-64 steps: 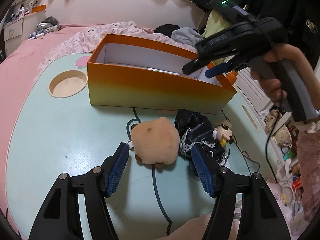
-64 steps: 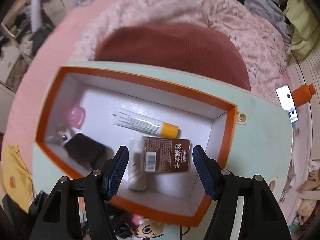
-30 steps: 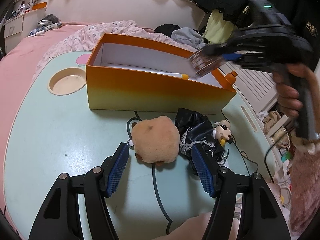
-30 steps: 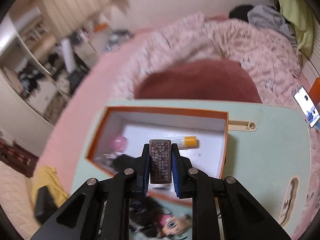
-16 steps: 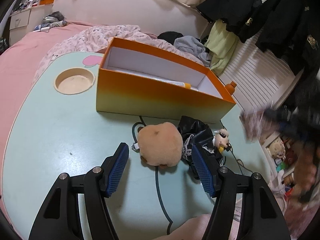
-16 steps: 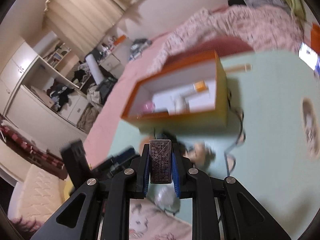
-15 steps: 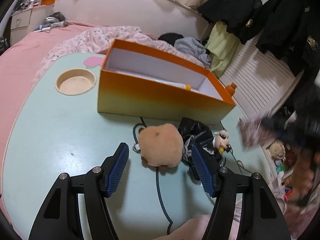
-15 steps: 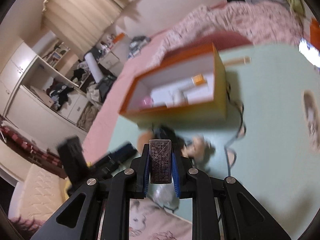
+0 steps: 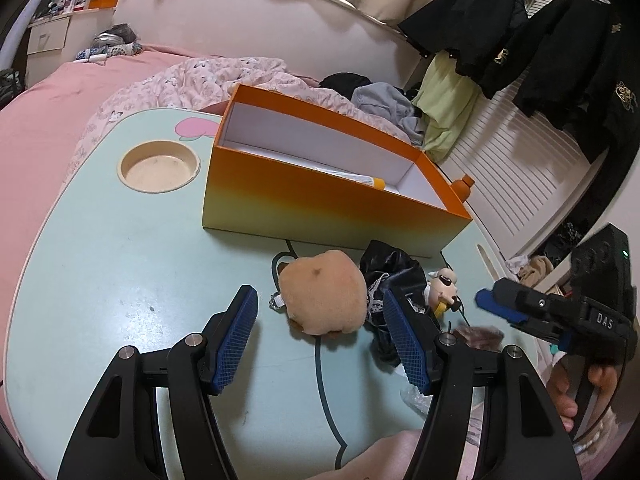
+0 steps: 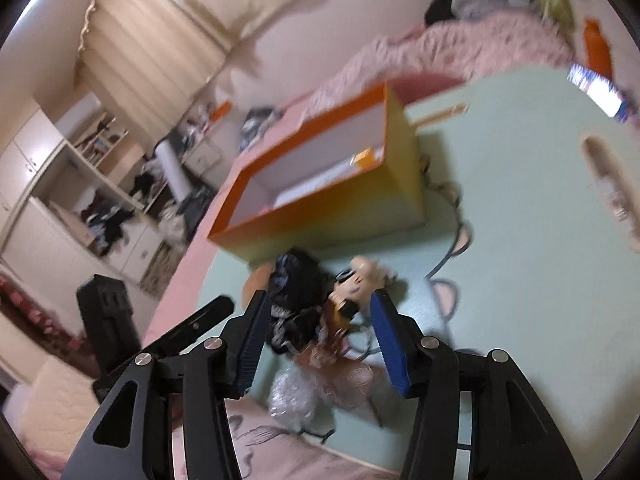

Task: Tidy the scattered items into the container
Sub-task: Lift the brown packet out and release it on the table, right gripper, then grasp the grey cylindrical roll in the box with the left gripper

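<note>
An open orange box [image 9: 328, 196] stands on the mint table [image 9: 120, 248]; a tube with an orange cap [image 9: 360, 179] lies inside. In front of it lie a tan plush [image 9: 322, 298], a black ruffled doll dress [image 9: 394, 280] and a small figure with sunglasses [image 9: 444, 282]. My left gripper [image 9: 320, 340] is open, low over the table, its pads either side of the plush. My right gripper [image 10: 320, 336] is open and empty near the table's front right; it also shows in the left wrist view [image 9: 520, 308]. The dress [image 10: 296, 300] and figure [image 10: 356, 284] lie between its pads.
A round cup recess [image 9: 159, 166] is at the table's left. A dark cable [image 9: 320, 364] runs over the table past the plush. Crinkled plastic [image 10: 296, 396] and a brownish blurred item [image 9: 480, 336] lie near the front right edge. Bedding [image 9: 200, 80] lies behind.
My right gripper, which was shut on a small brown box, has swung down to the table's front right and opened; the box is gone from it. The left gripper barely moved.
</note>
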The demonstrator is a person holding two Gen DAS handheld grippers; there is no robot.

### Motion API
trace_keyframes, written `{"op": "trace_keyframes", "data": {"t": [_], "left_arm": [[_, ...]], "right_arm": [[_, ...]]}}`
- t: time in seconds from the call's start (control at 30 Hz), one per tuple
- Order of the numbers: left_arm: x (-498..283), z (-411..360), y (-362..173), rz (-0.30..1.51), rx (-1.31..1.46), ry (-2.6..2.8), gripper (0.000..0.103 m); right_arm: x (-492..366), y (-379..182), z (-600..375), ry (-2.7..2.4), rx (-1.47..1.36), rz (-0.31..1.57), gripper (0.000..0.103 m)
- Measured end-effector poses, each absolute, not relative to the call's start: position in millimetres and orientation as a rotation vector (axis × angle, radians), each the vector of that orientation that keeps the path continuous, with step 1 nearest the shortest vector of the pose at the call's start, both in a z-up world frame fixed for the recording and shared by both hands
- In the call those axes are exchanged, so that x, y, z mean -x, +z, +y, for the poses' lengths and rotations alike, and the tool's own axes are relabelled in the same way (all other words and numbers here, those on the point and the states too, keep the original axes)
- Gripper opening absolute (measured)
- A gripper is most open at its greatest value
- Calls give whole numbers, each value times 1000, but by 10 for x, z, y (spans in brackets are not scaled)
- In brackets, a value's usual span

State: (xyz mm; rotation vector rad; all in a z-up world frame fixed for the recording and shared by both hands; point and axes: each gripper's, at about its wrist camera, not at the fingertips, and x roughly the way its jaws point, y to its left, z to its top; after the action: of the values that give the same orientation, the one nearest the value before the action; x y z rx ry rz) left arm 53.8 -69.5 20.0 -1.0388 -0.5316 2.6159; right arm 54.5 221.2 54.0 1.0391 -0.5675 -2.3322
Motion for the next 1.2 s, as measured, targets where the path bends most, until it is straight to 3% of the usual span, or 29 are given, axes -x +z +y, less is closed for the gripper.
{"op": "trace_keyframes", "data": {"t": [0.1,0.37,0.57,0.77,0.87,1.0,1.1,1.2], "left_arm": [[-505,-679,204,-522,1058,2602,66],[-354,-525,798,-394,965,2623,66],[405,-303,1165,-333,1264,2484,66],[1039,86,806,-187,1644,2333,65],[1205,222,584,-156,1762,2276,51],[1285,309,418,-172,1814,2231,51],[1326,398,308,-85,1839,2239,49],[1350,395,338,-29,1807,2299,29]], "right_arm": [[-700,540,2217,-2420,-953,-550,73],[-767,447,2261,-2394,-921,-602,73],[-752,431,2235,-2394,-934,-589,73],[-733,398,2215,-2369,-953,-589,73],[-726,382,2238,-2367,-957,-607,73],[-726,372,2264,-2366,-956,-628,74],[-714,360,2275,-2359,-962,-638,75],[-707,352,2274,-2354,-967,-642,75]]}}
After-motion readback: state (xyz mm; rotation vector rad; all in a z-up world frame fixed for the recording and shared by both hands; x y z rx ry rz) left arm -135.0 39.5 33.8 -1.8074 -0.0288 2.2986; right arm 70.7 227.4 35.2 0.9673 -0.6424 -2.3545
